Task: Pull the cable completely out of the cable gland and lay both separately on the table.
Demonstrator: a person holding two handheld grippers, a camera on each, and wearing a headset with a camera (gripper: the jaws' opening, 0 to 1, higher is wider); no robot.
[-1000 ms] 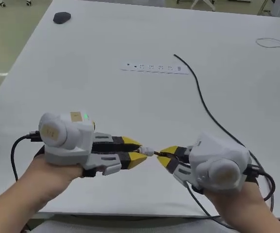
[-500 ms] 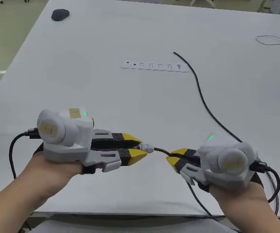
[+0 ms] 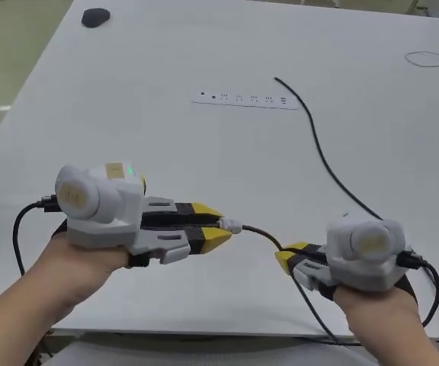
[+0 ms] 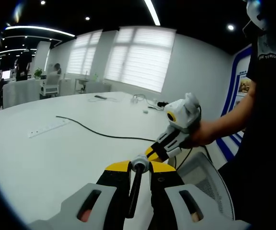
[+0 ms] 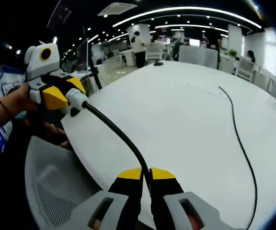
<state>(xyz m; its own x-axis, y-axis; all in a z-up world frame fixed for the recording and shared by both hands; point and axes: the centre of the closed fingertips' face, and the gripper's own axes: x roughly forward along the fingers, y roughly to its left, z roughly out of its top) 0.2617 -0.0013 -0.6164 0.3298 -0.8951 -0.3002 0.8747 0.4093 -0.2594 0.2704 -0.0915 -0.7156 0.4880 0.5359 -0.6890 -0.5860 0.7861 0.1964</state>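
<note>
Over the near edge of a white table (image 3: 166, 152), a person holds a hand-held gripper in each hand, with a computer mouse (image 3: 95, 17) lying at the far left corner. The left hand-held gripper (image 3: 218, 229) points right, its yellow-tipped jaws closed tight on the pale cable gland (image 3: 229, 226), which juts from the tips; its own view shows the gland (image 4: 139, 164) pinched between the jaw ends. A black cable (image 3: 261, 234) leaves the gland and sags rightward above the table to the right hand-held gripper (image 3: 284, 259), whose jaws are clamped narrowly on it. The right gripper view shows the cable (image 5: 114, 129) arcing from its own jaws back to the gland (image 5: 75, 98). Gland and cable are joined, both held off the table. Farther back lies a white power strip (image 3: 242, 99), its black power cord (image 3: 318, 152) trailing toward the near right.
</note>
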